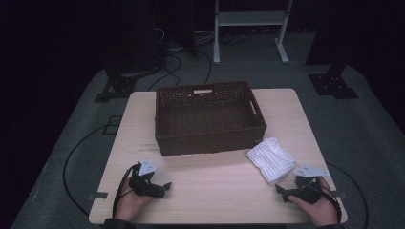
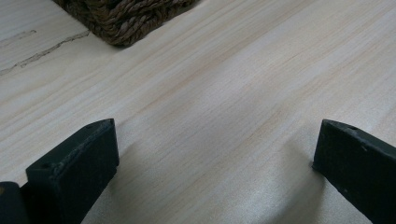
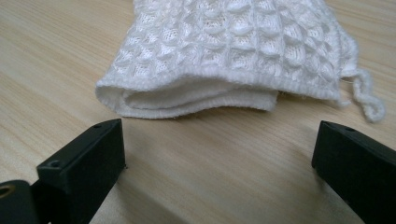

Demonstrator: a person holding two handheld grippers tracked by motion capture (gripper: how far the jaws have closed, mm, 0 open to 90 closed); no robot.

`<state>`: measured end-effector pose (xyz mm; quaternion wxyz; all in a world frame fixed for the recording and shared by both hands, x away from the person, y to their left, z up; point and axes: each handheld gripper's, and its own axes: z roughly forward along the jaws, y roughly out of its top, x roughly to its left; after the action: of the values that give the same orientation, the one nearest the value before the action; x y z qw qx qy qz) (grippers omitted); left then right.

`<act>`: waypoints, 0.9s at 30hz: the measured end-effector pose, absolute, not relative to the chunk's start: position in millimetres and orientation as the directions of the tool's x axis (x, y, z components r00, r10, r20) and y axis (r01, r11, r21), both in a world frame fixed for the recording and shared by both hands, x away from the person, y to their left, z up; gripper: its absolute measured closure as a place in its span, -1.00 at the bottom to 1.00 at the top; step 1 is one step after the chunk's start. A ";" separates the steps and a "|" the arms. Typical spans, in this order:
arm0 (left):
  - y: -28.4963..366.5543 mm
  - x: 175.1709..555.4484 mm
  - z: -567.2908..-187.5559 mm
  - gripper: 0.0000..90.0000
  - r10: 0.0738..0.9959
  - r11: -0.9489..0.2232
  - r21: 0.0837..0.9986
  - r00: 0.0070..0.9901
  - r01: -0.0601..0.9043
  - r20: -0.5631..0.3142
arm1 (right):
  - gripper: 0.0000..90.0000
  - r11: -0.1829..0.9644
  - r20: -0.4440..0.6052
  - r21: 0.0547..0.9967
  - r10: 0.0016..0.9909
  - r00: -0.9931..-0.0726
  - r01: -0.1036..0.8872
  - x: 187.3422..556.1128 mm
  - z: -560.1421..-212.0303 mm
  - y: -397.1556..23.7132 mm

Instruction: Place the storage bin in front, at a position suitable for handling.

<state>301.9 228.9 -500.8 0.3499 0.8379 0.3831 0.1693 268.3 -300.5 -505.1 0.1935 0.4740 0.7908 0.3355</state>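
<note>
My right gripper (image 1: 282,191) rests low on the near right part of the wooden table (image 1: 215,191), held in the person's right hand (image 1: 320,210). Its jaws stand wide apart with nothing between them — in the right gripper view bare tabletop lies between the two black jaws.

Folded white waffle-knit cloth (image 3: 233,56) lies flat on the table just ahead of those jaws, near but not touching. Folded edge faces the gripper; a loose thread or loop trails from its corner at the right of that view. In the high view the cloth (image 1: 270,159) sits just off the near right corner of the brown wicker basket (image 1: 208,138); whether cloth and basket touch, I cannot tell.

My left gripper (image 1: 166,186) is at the near left of the table, in the left hand (image 1: 129,202), well apart from the cloth. Jaws also spread wide, bare wood between them — the left gripper view catches a corner of the basket (image 2: 126,18) farther ahead.

The basket stands mid-table.
</note>
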 end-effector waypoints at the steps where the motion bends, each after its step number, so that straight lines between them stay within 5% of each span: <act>1: 228.9 301.8 -500.8 -1.00 0.760 -0.462 0.716 0.649 0.524 0.015 | -0.96 0.325 0.012 0.714 0.880 -0.476 0.620 268.3 -505.1 -300.5; 16: 230.5 300.0 -497.0 -1.00 0.761 -0.474 0.690 0.649 0.547 0.007 | -0.96 0.332 0.012 0.715 0.874 -0.486 0.615 269.6 -505.1 -299.3; 27: 240.3 301.7 -481.1 -0.61 0.765 -0.421 0.730 0.643 0.538 -0.033 | -0.96 0.332 0.012 0.715 0.874 -0.486 0.615 269.6 -505.1 -299.2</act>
<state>301.7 240.3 -481.1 0.3674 0.8286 0.3931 0.1546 269.6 -299.2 -505.1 0.1918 0.4694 0.7933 0.3371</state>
